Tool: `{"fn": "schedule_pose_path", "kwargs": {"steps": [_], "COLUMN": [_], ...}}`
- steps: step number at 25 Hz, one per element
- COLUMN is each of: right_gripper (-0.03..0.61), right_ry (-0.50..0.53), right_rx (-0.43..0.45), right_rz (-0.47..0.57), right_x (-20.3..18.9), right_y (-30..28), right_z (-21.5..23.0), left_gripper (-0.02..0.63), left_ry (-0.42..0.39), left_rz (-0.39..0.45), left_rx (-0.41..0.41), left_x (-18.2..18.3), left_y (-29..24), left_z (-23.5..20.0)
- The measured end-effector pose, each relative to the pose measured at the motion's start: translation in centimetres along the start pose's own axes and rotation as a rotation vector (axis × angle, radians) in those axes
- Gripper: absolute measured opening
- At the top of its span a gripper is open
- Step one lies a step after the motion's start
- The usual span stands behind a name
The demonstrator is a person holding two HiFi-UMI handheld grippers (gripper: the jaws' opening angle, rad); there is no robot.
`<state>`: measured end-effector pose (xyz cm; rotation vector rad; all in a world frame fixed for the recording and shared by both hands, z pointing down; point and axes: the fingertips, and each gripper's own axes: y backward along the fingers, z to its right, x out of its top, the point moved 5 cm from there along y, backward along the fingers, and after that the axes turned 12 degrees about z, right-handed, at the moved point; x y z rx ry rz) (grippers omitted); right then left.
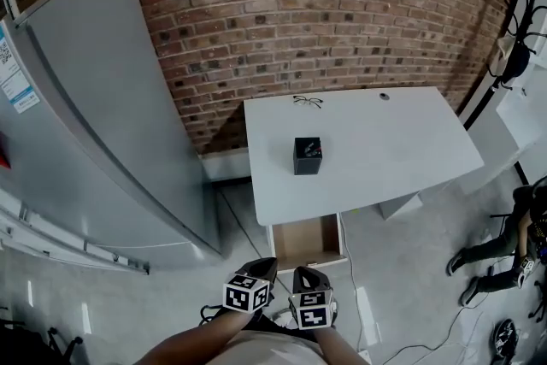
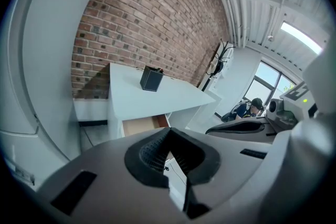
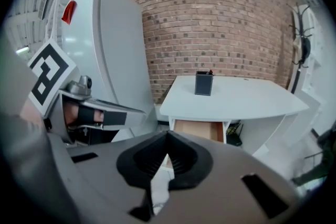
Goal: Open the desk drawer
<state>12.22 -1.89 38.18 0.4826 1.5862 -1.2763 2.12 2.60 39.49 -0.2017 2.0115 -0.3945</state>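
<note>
The white desk stands against the brick wall. Its drawer is pulled out at the near left corner and shows a bare wooden inside; it also appears as drawer and drawer. A black box and a pair of glasses lie on the desktop. My left gripper and right gripper are side by side near my body, just short of the drawer front, touching nothing. Both are shut and hold nothing.
A tall grey cabinet fills the left side, close to the desk. A person sits on the floor at the right. A coat stand is at the far right corner. Cables lie on the concrete floor.
</note>
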Motion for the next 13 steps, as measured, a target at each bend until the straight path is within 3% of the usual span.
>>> {"fn": "schedule_pose_path", "kwargs": {"steps": [13], "right_gripper": [0.015], "right_ry": [0.003], "right_rx": [-0.002], "right_rz": [-0.020], "right_x": [-0.96], "right_y": [-0.22], "right_z": [-0.28], "left_gripper": [0.005], "left_ry": [0.014], "left_rz": [0.005], "left_rx": [-0.006], "left_x": [-0.68], "left_y": [0.13], "left_z": [-0.13]}}
